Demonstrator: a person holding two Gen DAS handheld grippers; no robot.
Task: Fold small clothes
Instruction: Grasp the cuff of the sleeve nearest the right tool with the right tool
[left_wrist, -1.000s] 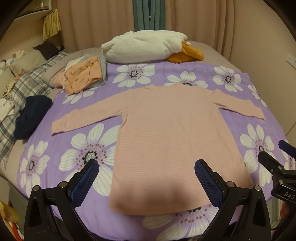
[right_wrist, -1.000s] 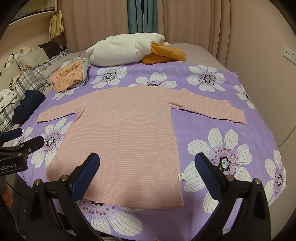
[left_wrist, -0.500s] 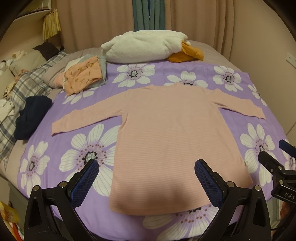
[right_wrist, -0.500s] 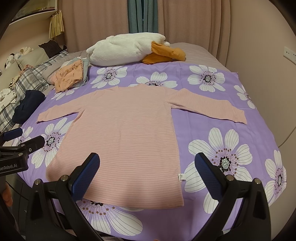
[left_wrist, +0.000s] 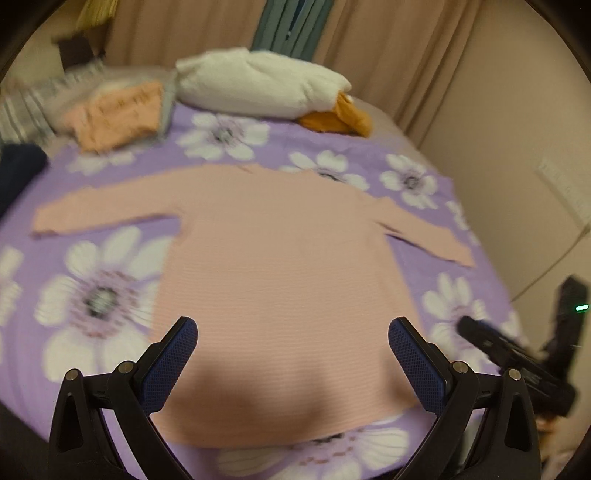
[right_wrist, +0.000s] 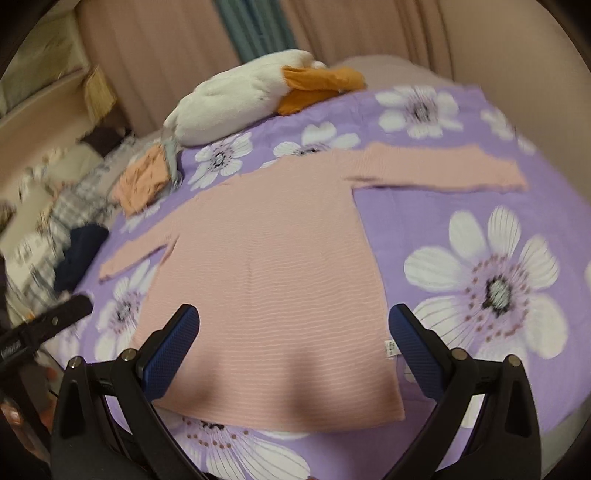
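Small white tag (right_wrist: 390, 348) on pink shirt (right_wrist: 273, 291); print too blurred to read.

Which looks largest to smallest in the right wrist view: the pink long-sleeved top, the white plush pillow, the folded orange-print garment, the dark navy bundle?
1. pink long-sleeved top
2. white plush pillow
3. folded orange-print garment and dark navy bundle: these look alike in size, so I leave them unranked.

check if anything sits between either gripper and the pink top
Nothing visible does. The pink top lies flat and uncovered on the purple floral sheet. The left gripper and right gripper are both open above its hem.
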